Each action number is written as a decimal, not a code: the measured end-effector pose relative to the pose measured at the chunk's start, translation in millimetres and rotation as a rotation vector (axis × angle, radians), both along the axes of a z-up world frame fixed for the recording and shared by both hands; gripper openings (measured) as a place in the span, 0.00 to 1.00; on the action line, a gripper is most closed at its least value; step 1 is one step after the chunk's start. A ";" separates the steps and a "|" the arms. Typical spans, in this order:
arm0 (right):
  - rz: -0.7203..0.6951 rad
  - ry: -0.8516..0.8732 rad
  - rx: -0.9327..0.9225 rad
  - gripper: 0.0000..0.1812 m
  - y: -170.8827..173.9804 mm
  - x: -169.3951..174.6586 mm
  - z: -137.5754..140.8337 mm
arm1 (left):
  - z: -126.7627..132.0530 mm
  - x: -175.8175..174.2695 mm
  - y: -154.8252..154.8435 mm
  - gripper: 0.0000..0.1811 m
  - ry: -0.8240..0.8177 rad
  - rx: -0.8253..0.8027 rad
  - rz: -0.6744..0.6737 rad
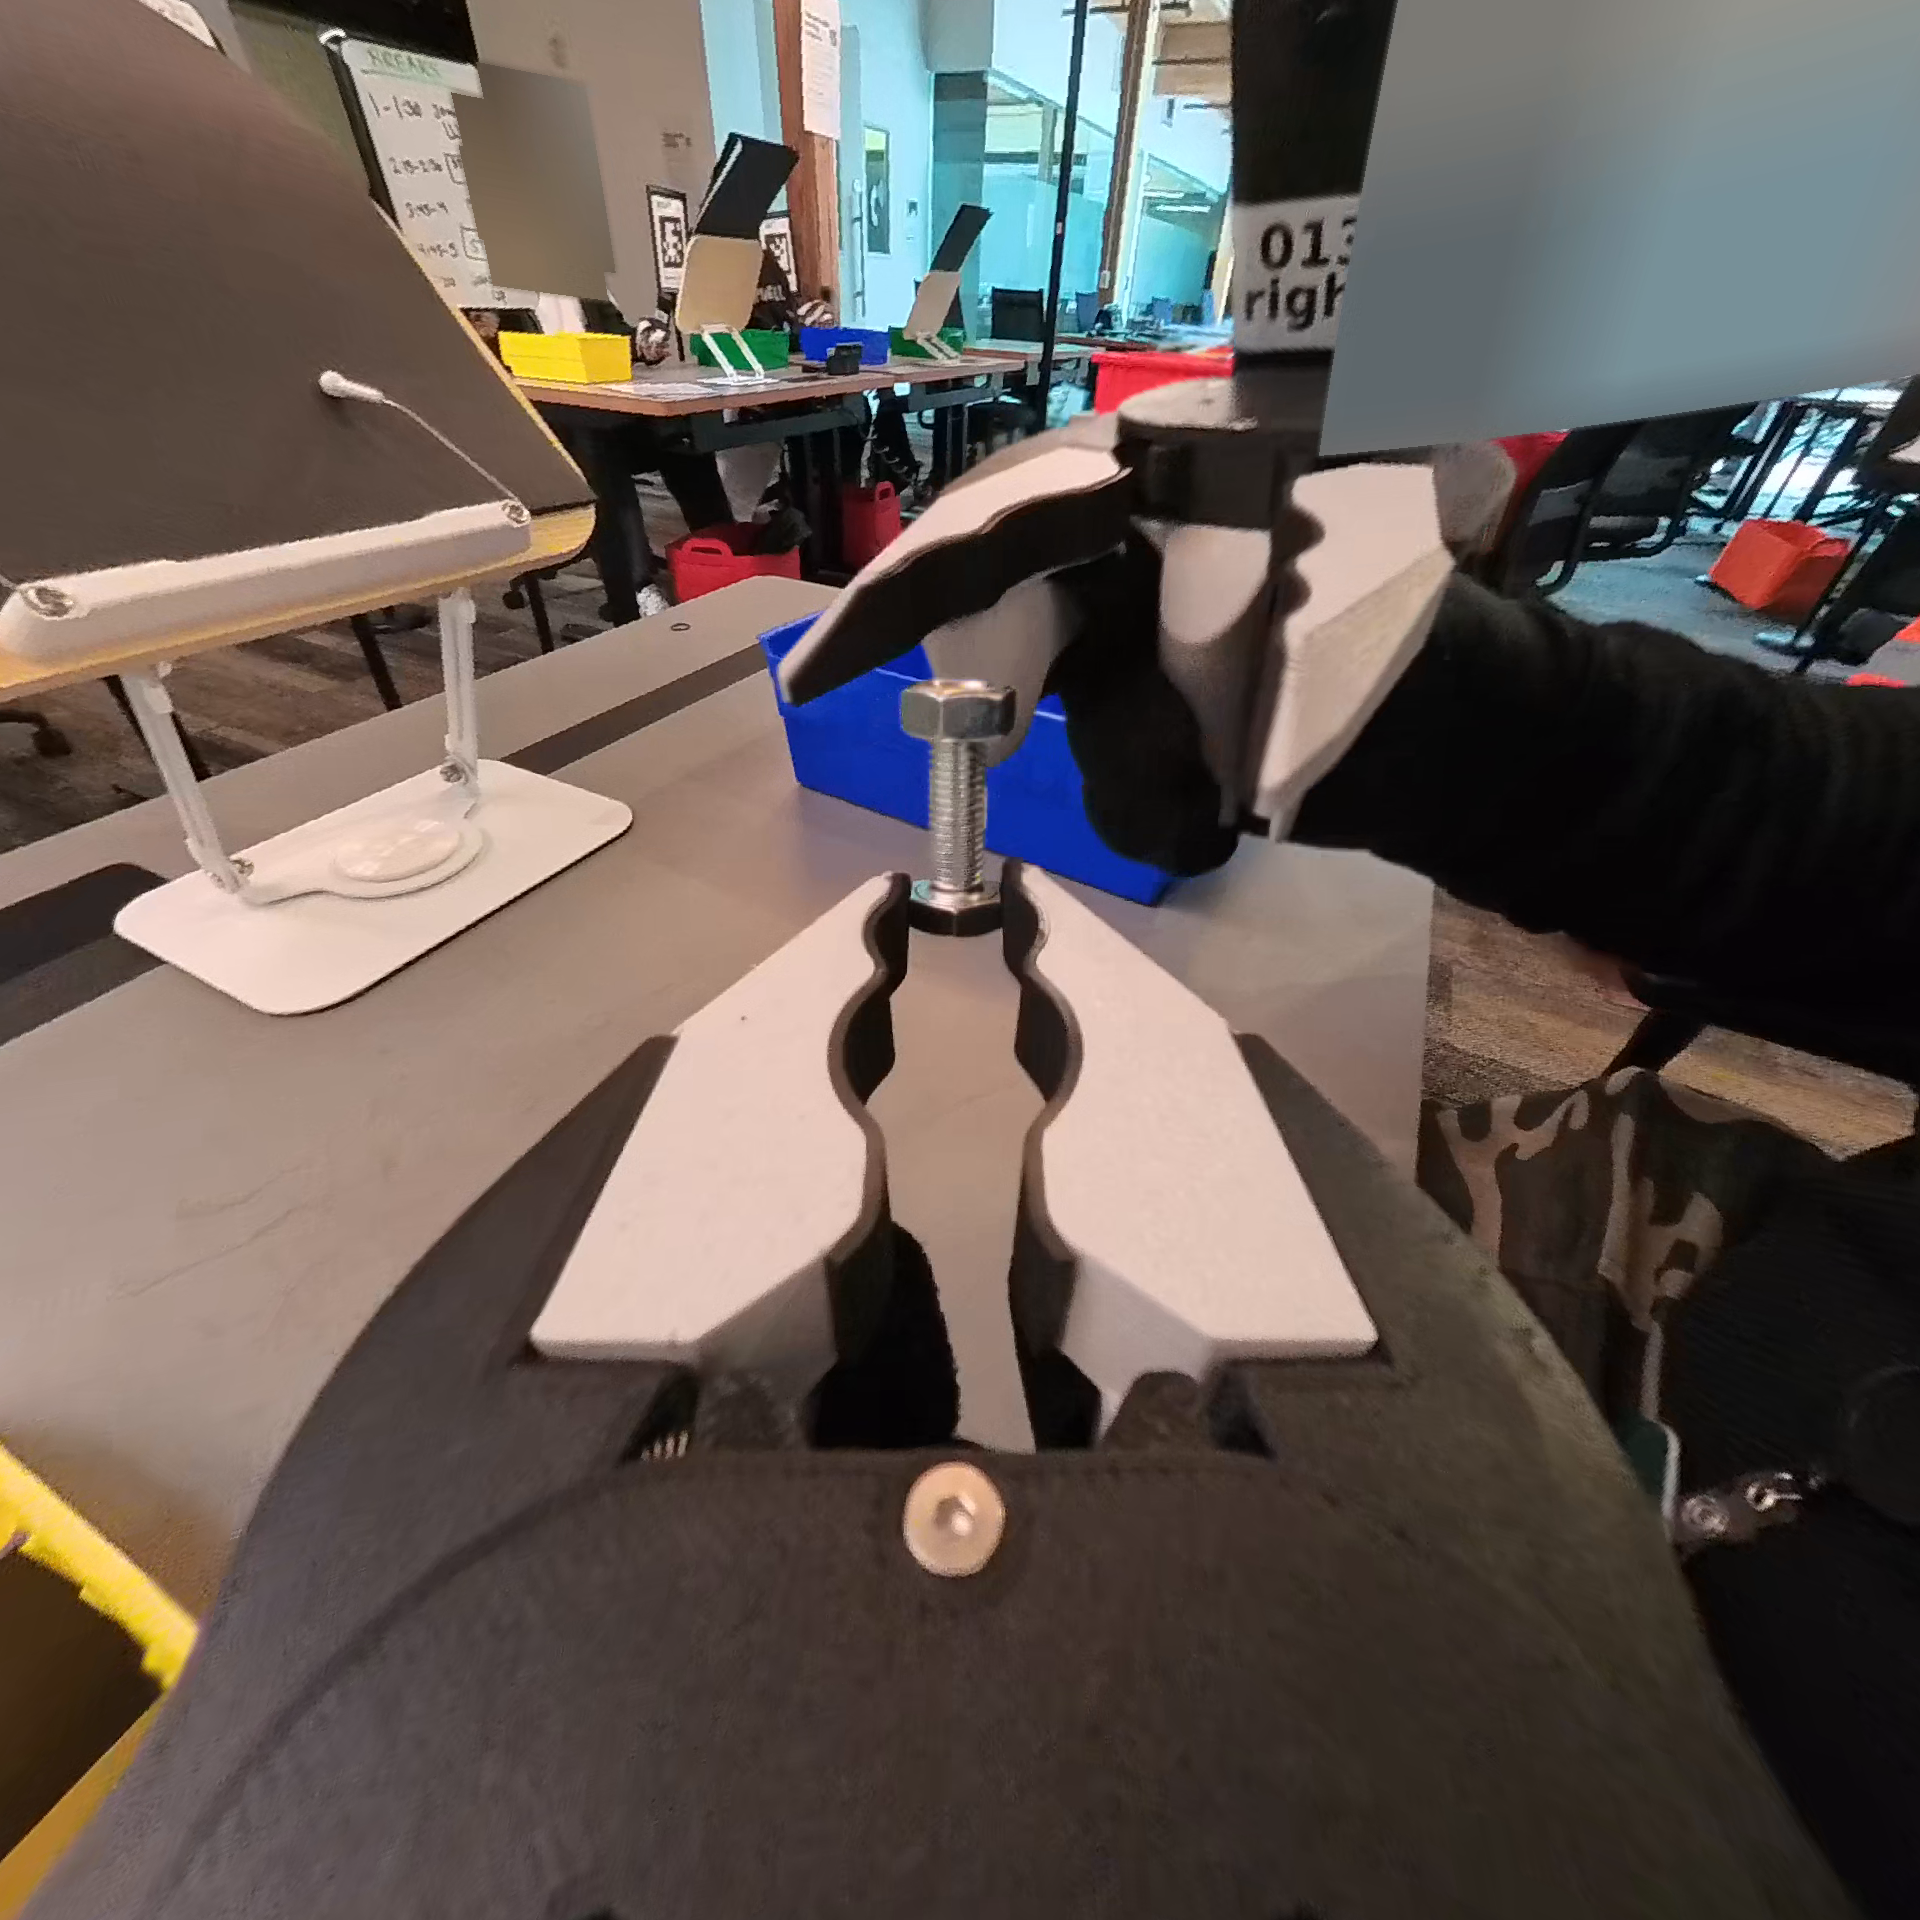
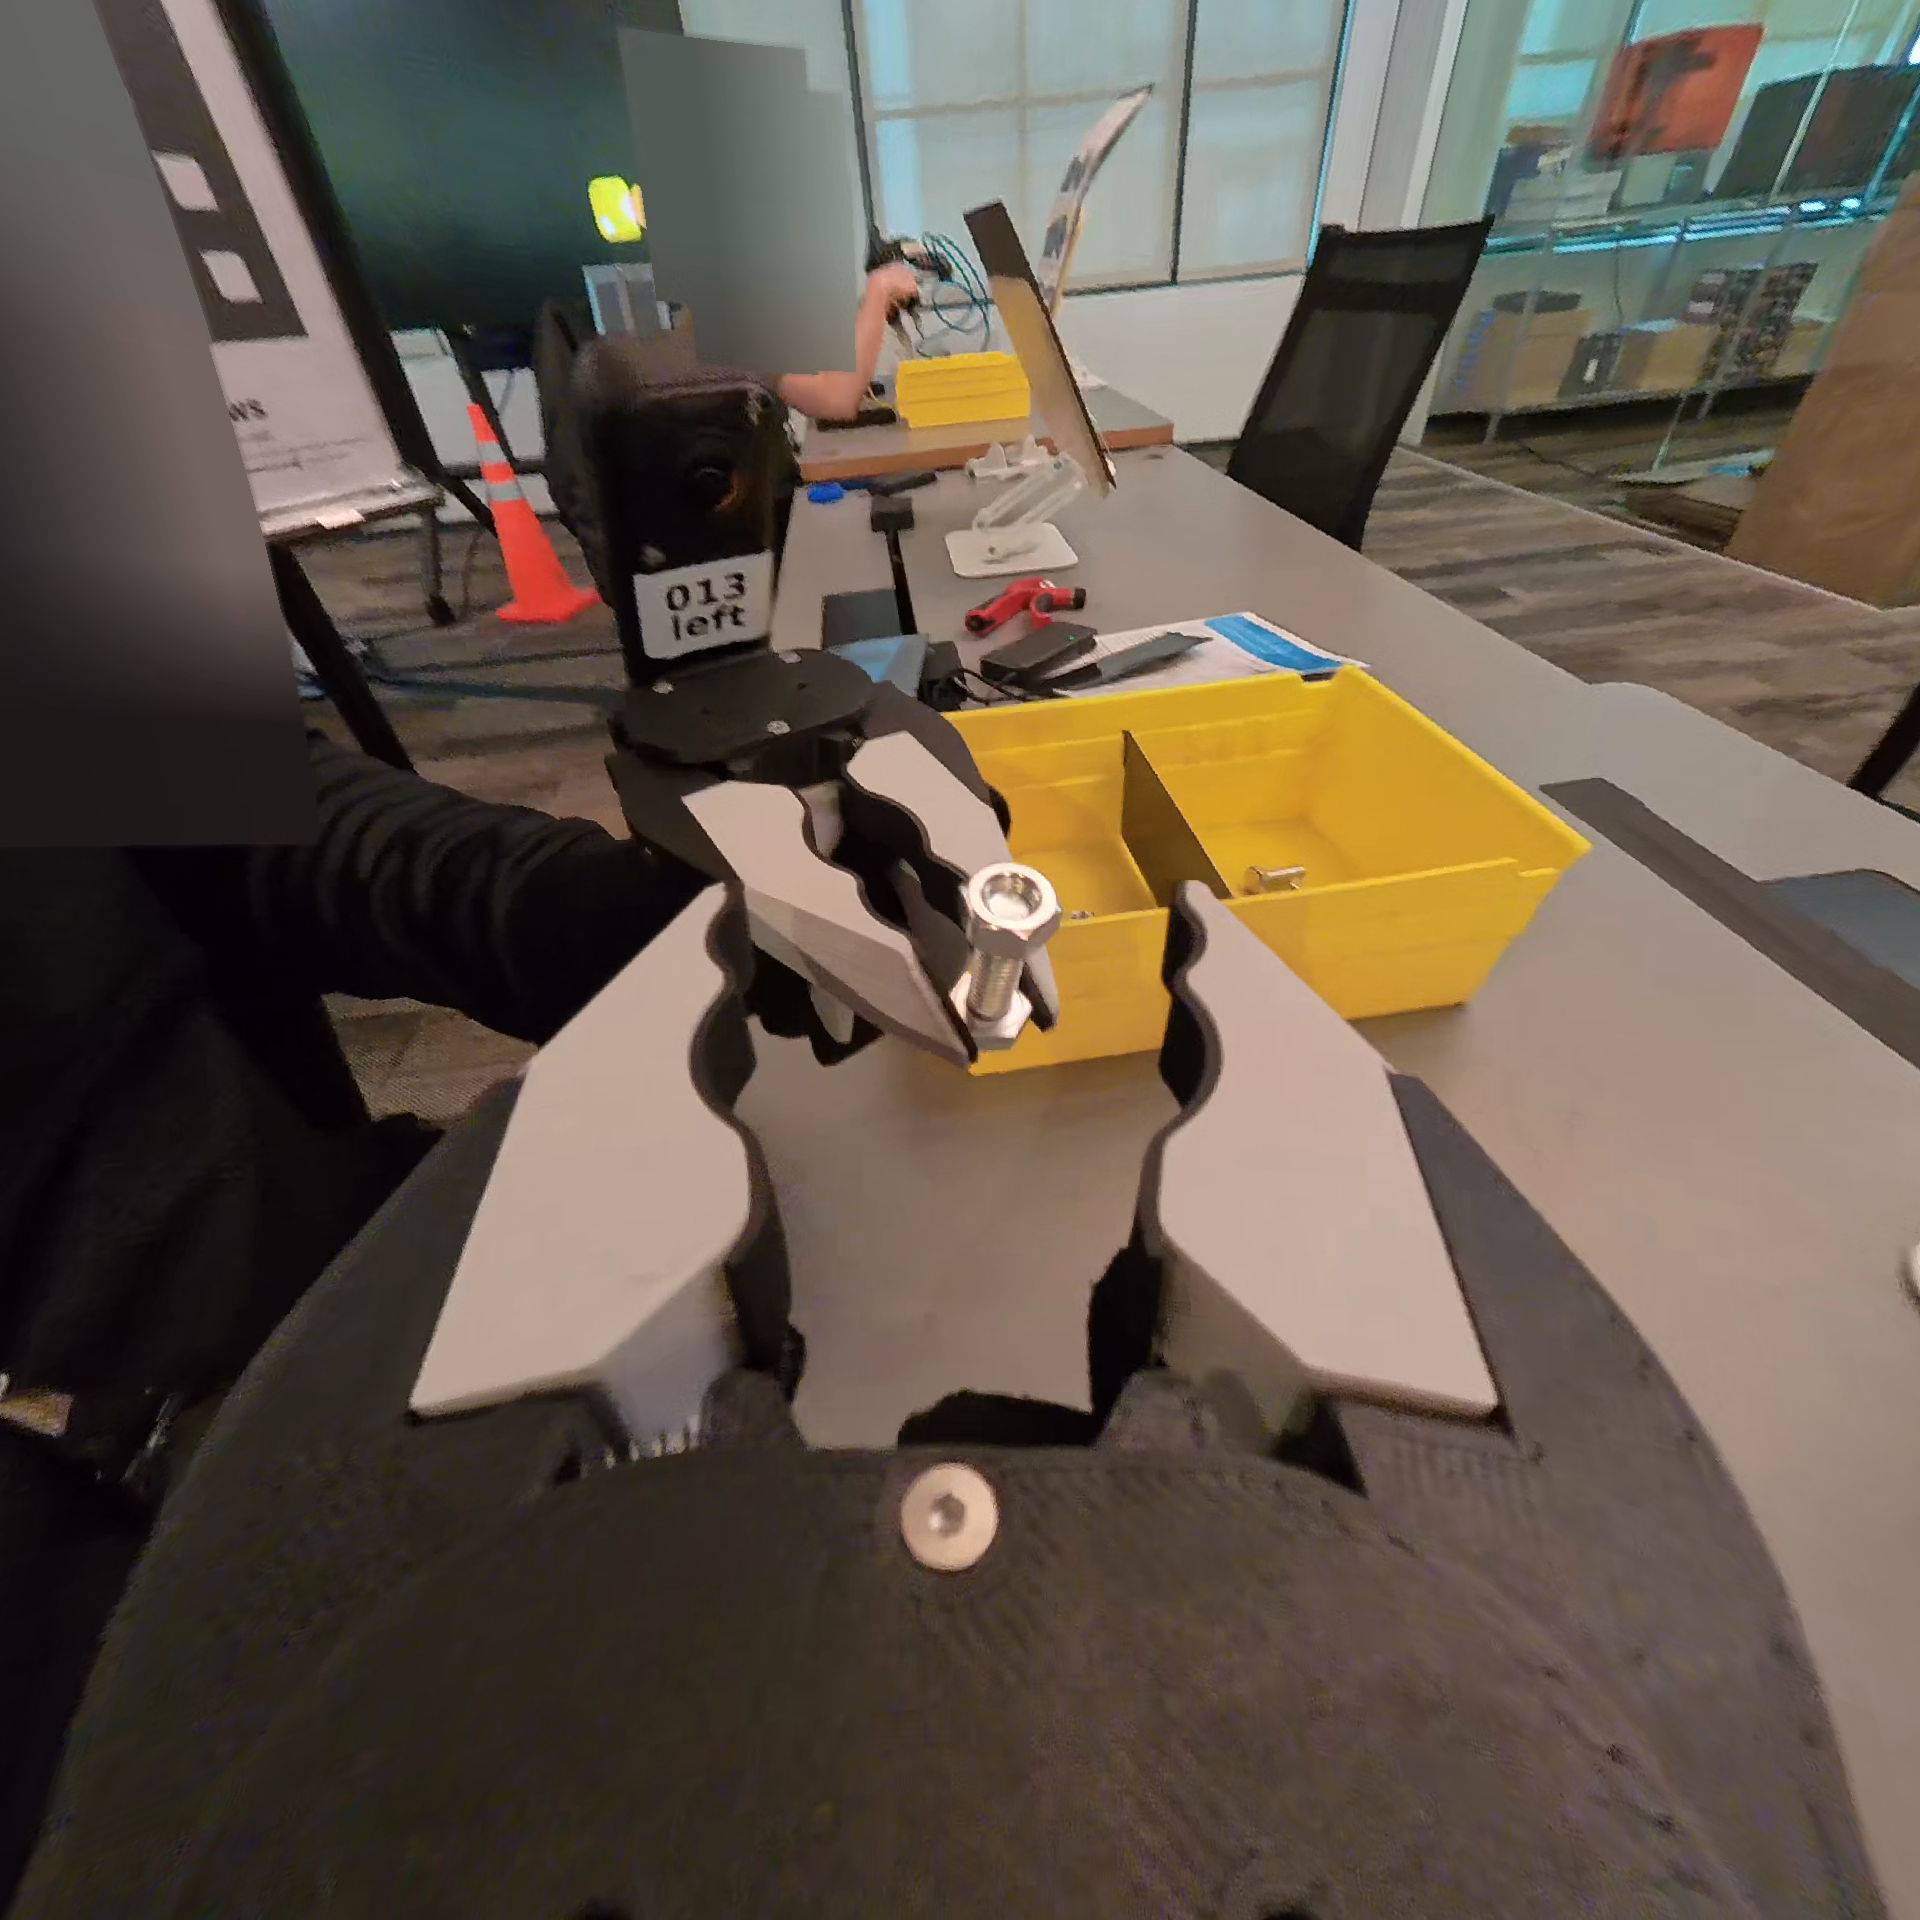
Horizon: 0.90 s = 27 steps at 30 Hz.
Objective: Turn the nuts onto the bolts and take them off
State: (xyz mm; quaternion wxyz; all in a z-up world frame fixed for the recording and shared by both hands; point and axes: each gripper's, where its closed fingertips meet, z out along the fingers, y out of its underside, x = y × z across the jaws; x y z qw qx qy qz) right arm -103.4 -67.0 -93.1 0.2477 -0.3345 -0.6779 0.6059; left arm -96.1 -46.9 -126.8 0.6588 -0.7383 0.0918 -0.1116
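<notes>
A silver hex bolt (image 1: 957, 800) stands upright, head up, threaded into a nut (image 1: 954, 916). My left gripper (image 1: 954, 902) is shut on that nut at its fingertips and holds it above the grey table (image 1: 312, 1143). My right gripper (image 1: 1023, 743) is open, coming from the right with its fingers around and just above the bolt head. In the right wrist view the bolt (image 2: 1006, 940) and nut (image 2: 1000, 1027) sit in the left gripper (image 2: 997, 1023). The bolt head lies between the spread tips of my right gripper (image 2: 951, 909), without touching them.
A blue bin (image 1: 862, 753) sits behind the bolt. A yellow divided bin (image 2: 1455, 862) holds a loose bolt (image 2: 1273, 878). A white tablet stand (image 1: 364, 883) is on the left. Tools and papers (image 2: 1091, 649) lie farther along the table. A person's gloved hand (image 1: 1558, 779) holds the right gripper.
</notes>
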 end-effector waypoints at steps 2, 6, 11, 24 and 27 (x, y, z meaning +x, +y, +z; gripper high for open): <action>0.034 0.004 -0.059 0.47 -7.3 0.7 0.7 | 1.6 3.5 0.8 0.09 -0.015 0.006 -0.016; 0.080 -0.002 -0.165 0.49 -13.7 2.6 -0.5 | 5.2 6.1 2.2 0.09 -0.036 0.016 -0.028; 0.106 0.018 -0.164 0.48 -16.8 8.4 2.2 | 4.3 5.6 4.8 0.09 -0.051 0.013 -0.032; 0.103 0.037 -0.167 0.43 -10.2 14.3 4.7 | 4.4 4.3 8.5 0.08 -0.068 0.013 -0.033; 0.094 0.040 -0.158 0.42 -6.4 15.4 4.3 | 4.9 3.6 9.3 0.09 -0.073 0.015 -0.034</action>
